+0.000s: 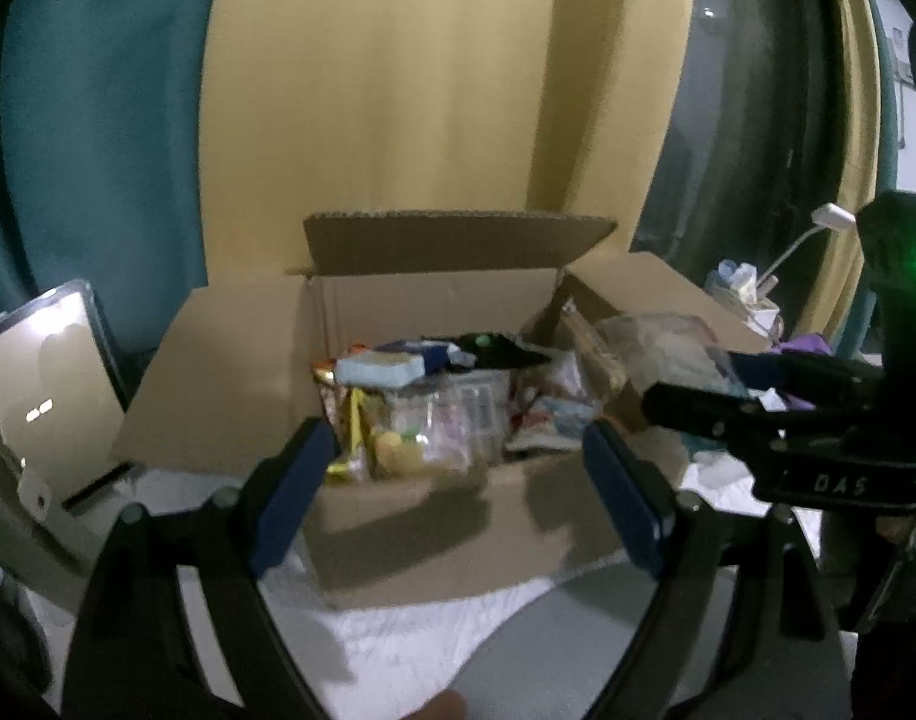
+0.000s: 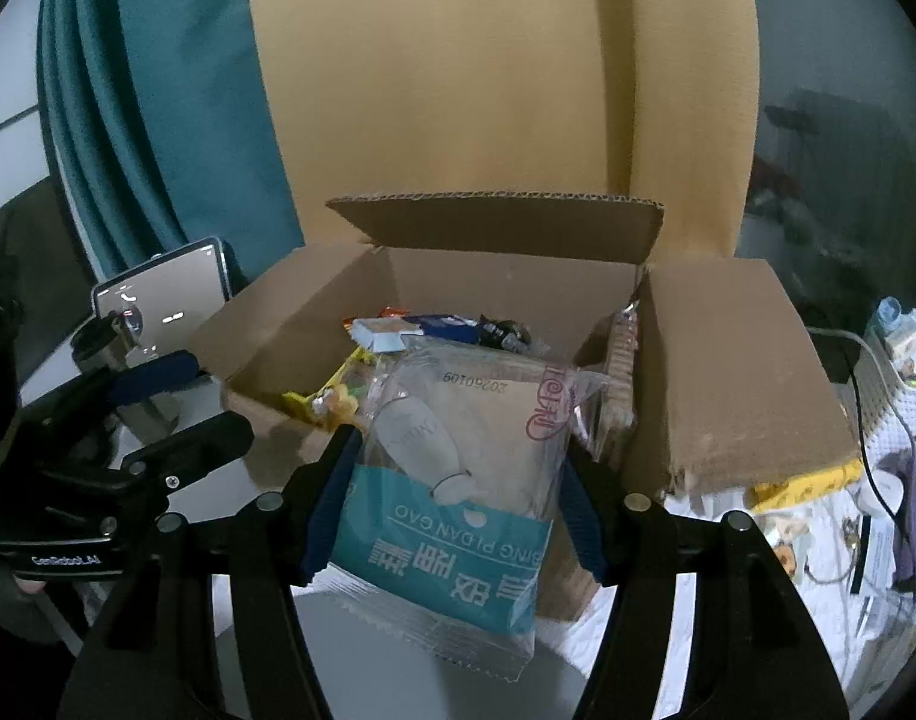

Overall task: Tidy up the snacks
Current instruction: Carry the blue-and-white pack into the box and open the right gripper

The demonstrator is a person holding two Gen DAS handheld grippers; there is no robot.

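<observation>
1. A teal snack packet (image 2: 452, 516) is being gripped between the right gripper (image 2: 452, 510) pads, just in front of the cardboard box (image 2: 314, 306).
2. The left gripper (image 1: 458, 480) is being held spread and empty.
3. The slick packet is probably being risked: slipping out, or snagging on the front flap.

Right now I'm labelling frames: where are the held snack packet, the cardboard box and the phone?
snack packet (image 2: 452, 516), right wrist view, teal printed band.
cardboard box (image 2: 733, 360), right wrist view, right flap.
phone (image 2: 164, 294), right wrist view, screen.
</observation>
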